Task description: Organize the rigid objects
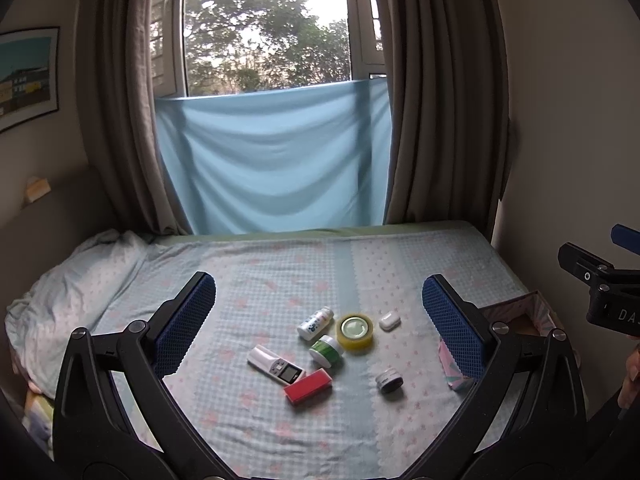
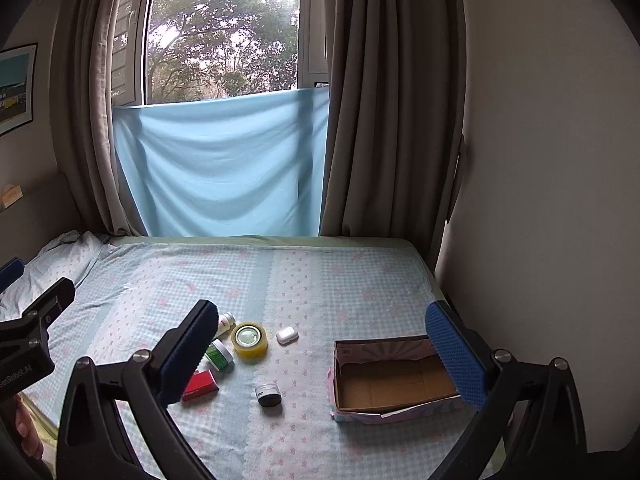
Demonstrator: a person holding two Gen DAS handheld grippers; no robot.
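Both the left gripper [image 1: 318, 310] and right gripper [image 2: 322, 350] hover wide open and empty, and the lying white bottle [image 1: 315, 323] at centre frame may roll on the soft bed [image 1: 420, 272].

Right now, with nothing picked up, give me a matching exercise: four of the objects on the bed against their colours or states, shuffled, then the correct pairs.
Things:
1. Round roll of clear tape
2. Small rectangular box
3. Open cardboard box with patterned sides
4. Small rounded earbud case

Colours or states:
A. White
B. Empty, brown inside
C. Red
D. Yellowish, lying flat

Pairs: 1-D, 2-C, 3-B, 4-A
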